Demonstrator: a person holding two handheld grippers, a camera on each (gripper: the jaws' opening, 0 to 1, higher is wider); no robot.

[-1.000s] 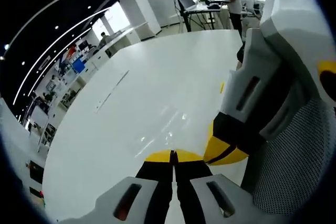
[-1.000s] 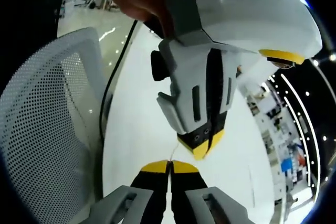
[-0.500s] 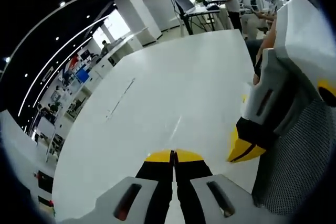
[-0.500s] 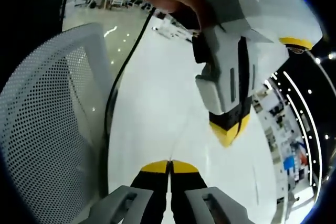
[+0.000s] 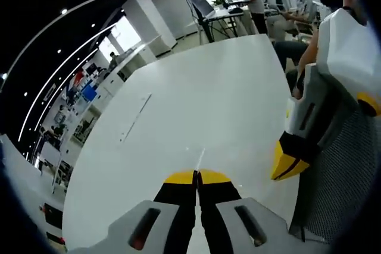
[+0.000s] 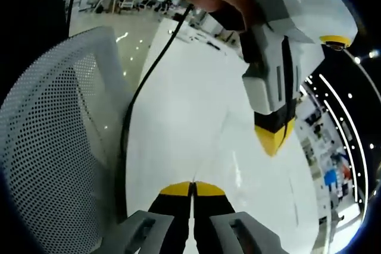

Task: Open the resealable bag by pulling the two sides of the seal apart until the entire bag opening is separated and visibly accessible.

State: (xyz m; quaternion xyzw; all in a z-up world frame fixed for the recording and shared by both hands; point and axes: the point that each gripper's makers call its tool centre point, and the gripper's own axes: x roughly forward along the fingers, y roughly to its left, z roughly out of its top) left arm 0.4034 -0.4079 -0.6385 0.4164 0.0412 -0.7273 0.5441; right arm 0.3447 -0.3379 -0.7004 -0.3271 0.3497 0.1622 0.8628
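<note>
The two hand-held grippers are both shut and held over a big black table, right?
Not quite. The table is white, not black, as the left gripper view shows. The rest holds: the left hand-held gripper and the right hand-held gripper both have their jaws shut and are held over it.

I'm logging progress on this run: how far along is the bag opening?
Done: the left tongs and right tongs are both shut and held apart above the white table. In hand: a faint clear sliver rises from the left tips, probably the bag's edge under pull. Left: the bag is too clear to make out, so an open mouth can't be confirmed.
</note>
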